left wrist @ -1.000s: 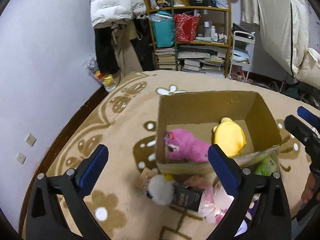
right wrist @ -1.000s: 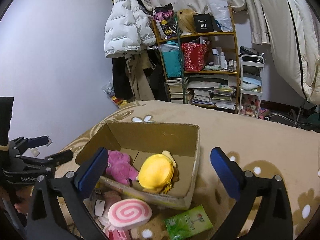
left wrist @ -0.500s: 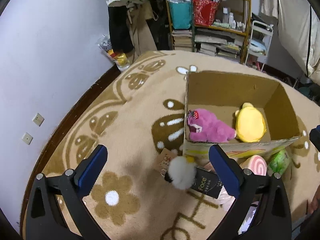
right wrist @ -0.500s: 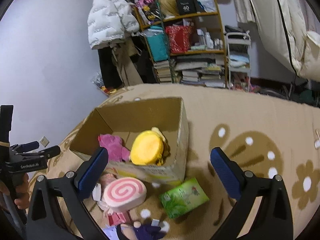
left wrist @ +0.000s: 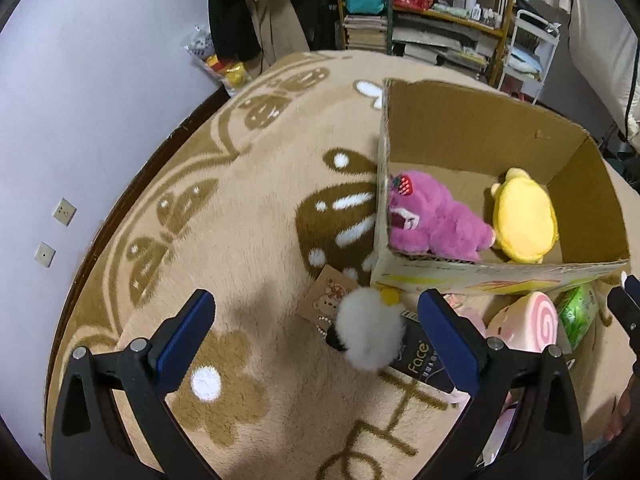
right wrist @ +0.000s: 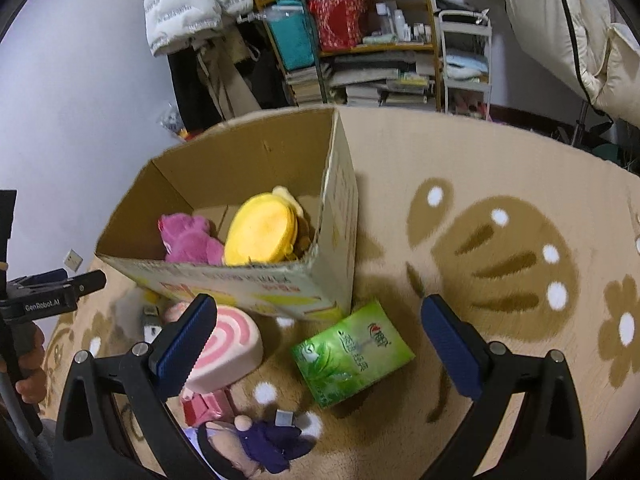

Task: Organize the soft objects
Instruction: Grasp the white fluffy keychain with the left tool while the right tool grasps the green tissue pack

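Left wrist view first: the left tool point(left wrist: 316, 328) hangs with its jaws wide apart and nothing between them, and over the last second it has tipped down and come lower, so the carpet point(left wrist: 248, 216) now fills the frame where the shelves did before. That puts the white fluffy ball point(left wrist: 370, 332) just inside the right-hand pad, at about 1 o'clock from the midpoint of the jaws, lying partly on a black box point(left wrist: 420, 360) marked "Face". I'd judge this the approach for the next pick, with the ball a likely target. Further out, at 1 to 2 o'clock, the cardboard box point(left wrist: 480, 120) sits on the carpet holding the pink plush point(left wrist: 436, 224) and the yellow plush point(left wrist: 524, 220), touching side by side. The pink one's long axis runs roughly 10 to 4 o'clock, its head against the near-left corner. From the right wrist view, the right tool point(right wrist: 316, 332) is likewise spread open and empty, and it too has dropped closer to the pile in front of the box. The pink swirl cushion point(right wrist: 232, 344) lies by its left pad, flat swirled face turned up toward the camera. The green tissue pack point(right wrist: 352, 352) lies between the pads near 12 o'clock, its long axis running about 8 to 2 o'clock. A purple-clad doll point(right wrist: 256, 440) lies nearest, low in the frame. Two toys are boxed; the rest wait outside.
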Demonstrator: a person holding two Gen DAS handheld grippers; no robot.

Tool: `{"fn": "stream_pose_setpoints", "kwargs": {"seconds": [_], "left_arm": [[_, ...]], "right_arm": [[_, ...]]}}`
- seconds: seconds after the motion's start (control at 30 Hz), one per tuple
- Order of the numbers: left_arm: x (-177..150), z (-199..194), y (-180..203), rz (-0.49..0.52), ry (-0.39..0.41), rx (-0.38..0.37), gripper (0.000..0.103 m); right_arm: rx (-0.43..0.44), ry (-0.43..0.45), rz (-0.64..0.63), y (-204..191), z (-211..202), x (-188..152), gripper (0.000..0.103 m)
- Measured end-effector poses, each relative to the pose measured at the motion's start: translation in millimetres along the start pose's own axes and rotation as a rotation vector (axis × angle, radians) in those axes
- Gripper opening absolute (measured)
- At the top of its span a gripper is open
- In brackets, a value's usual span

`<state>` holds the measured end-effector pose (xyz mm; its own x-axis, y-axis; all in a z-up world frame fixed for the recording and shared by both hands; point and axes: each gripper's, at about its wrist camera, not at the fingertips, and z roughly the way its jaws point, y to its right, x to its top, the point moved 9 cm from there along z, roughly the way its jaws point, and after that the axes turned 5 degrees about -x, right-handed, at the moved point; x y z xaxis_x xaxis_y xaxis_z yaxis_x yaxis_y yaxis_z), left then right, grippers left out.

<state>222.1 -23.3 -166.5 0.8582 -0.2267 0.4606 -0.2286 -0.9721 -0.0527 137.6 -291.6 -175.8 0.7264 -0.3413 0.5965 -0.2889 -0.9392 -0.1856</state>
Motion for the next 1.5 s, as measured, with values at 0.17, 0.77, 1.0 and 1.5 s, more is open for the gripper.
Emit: {"fn": "stream_pose_setpoints", "kwargs": {"seconds": [0.17, 0.77, 1.0, 1.5], "left_arm": [[-4.7, 15.7, -1.1, -0.009, -0.045, -0.002, 0.1], [-18.4, 52.7, -1.4, -0.021, -0.156, -0.005, 0.1], [-21.2, 61.7, 0.7, -0.026, -0.17, -0.009, 0.1], [-22.9, 73.9, 1.3, -0.097, -0.185, -0.067, 0.087]], "right_arm": [[-0.013, -0.043, -0.005, -0.9, 15.0, -8.5, 0.103], [-0.059, -0.152, 0.027, 12.1, 48.4, -28.8, 0.103], [-0.076, -0.178, 0.026, 16.5, 54.9, -33.8, 0.103], [-0.101, -0.229, 0.011, 22.5, 71.8, -44.6, 0.103]]}}
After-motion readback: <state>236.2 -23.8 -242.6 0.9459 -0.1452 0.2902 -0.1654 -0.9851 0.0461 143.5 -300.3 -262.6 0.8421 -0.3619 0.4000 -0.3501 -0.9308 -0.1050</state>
